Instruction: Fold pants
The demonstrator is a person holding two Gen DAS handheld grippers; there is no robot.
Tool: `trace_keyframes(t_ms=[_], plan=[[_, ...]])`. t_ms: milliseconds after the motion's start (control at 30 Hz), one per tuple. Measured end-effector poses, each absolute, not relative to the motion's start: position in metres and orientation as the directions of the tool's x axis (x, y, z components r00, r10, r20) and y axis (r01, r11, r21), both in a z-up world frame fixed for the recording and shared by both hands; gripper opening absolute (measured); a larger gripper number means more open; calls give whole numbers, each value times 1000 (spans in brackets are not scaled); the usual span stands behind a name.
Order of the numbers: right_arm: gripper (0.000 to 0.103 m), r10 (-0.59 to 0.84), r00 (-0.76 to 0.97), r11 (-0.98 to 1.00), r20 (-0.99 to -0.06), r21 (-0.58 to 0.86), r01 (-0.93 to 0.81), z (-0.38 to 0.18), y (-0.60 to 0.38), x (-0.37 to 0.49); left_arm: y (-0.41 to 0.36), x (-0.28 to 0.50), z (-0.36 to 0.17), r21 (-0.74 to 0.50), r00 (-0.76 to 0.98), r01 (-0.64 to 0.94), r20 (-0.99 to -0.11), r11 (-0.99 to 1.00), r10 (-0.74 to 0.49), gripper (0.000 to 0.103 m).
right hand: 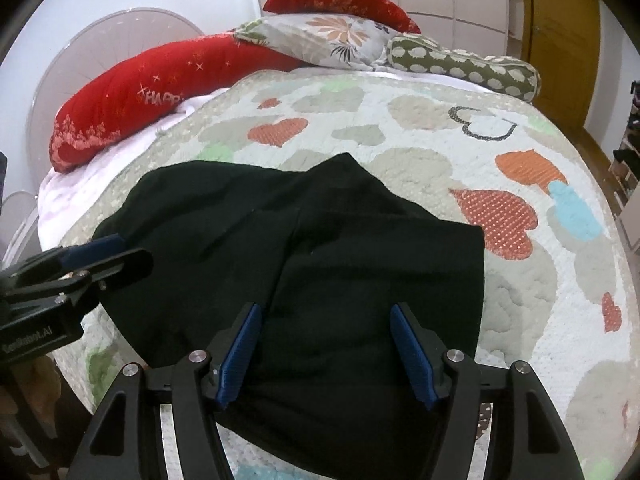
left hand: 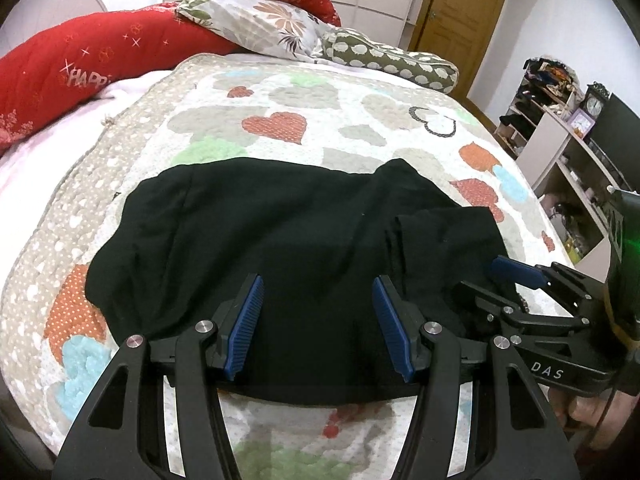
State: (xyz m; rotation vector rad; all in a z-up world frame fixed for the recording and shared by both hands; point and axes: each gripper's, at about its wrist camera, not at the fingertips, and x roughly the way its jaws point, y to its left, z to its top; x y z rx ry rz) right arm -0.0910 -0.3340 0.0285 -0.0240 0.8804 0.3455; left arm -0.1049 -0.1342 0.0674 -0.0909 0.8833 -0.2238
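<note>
Black pants lie folded in a broad heap on the heart-patterned quilt; they also show in the right wrist view. My left gripper is open just above the pants' near edge, holding nothing. My right gripper is open over the pants' right part, where a folded layer lies on top, and holds nothing. The right gripper shows at the right edge of the left wrist view. The left gripper shows at the left edge of the right wrist view.
Red pillows, a floral pillow and a green bolster lie at the bed's far end. A shelf unit stands to the right, beside a wooden door. A round white object stands behind the bed.
</note>
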Motion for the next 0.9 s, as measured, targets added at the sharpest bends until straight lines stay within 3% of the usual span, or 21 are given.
trace_keyframes(t_ms=[900], plan=[[65, 280, 583, 937, -763, 84, -340, 34, -320, -88, -116, -110, 58, -252, 586, 109, -765, 962, -267, 57]])
